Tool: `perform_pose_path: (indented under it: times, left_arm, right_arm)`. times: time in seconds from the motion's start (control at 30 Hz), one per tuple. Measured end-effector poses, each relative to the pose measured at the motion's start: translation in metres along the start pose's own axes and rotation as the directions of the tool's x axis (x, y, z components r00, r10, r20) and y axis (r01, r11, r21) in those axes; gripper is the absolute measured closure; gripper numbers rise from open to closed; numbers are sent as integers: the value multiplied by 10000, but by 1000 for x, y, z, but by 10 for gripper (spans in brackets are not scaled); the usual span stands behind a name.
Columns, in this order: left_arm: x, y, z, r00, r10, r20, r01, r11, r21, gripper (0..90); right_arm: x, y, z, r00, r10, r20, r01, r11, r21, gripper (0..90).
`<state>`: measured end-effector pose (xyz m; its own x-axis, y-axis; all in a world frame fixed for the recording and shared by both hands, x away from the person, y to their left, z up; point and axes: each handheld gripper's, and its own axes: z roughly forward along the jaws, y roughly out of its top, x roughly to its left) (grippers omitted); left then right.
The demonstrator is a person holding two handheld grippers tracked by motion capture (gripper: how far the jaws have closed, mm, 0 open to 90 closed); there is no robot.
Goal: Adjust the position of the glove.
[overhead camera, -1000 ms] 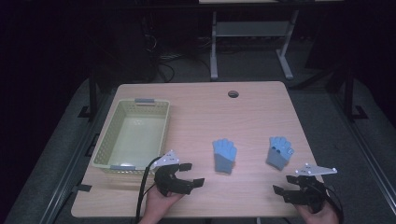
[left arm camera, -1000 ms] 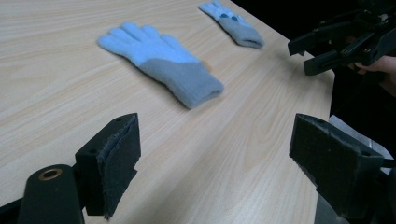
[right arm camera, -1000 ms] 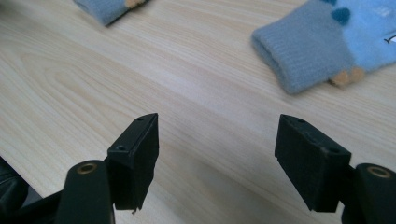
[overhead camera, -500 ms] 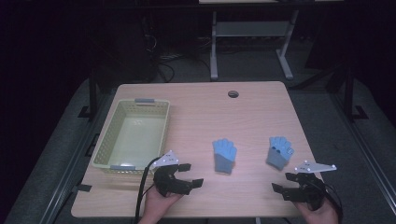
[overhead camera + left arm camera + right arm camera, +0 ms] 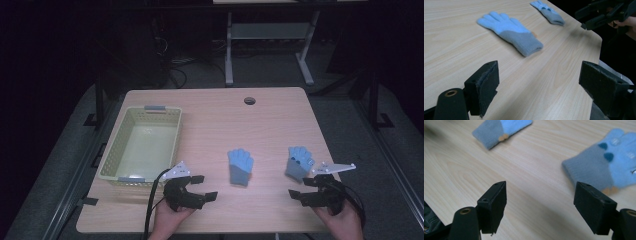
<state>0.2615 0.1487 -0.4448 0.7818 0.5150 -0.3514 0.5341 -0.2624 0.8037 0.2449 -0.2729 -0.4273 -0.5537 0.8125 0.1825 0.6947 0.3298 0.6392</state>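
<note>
Lying flat on the worktop (image 5: 210, 115) are two blue gloves, each with its long axis running away from the person, fingers at the far end and grey cuff toward the near edge: the middle glove (image 5: 240, 167) sits just ahead and to the right of the left tongs (image 5: 203, 187), and the right glove (image 5: 299, 162) lies just ahead of the right tongs (image 5: 299, 187), slightly to their left. Both pairs of tongs hover with jaws wide apart, gripping nothing. One pale green basket (image 5: 114, 150) stands beyond the left tongs.
</note>
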Motion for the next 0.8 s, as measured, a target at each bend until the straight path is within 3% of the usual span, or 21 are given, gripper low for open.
perform_pose_path:
  times: [0.23, 0.67, 0.8]
  left_arm:
    - [2, 0, 2, 10000, -97, 17, 97, 10000, -1, 160]
    - [1, -2, 0, 9999, -122, -40, 122, 9999, -4, 160]
    - [1, 0, 0, 10000, 52, -57, -53, 10000, -25, 160]
  right_arm:
    - [-8, 19, 1, 9999, 26, -149, -25, 10000, 86, 263]
    - [-23, 43, 6, 9998, 161, 130, -169, 9979, 626, 255]
    - [-27, 50, 7, 9997, 226, 129, -235, 9972, 712, 255]
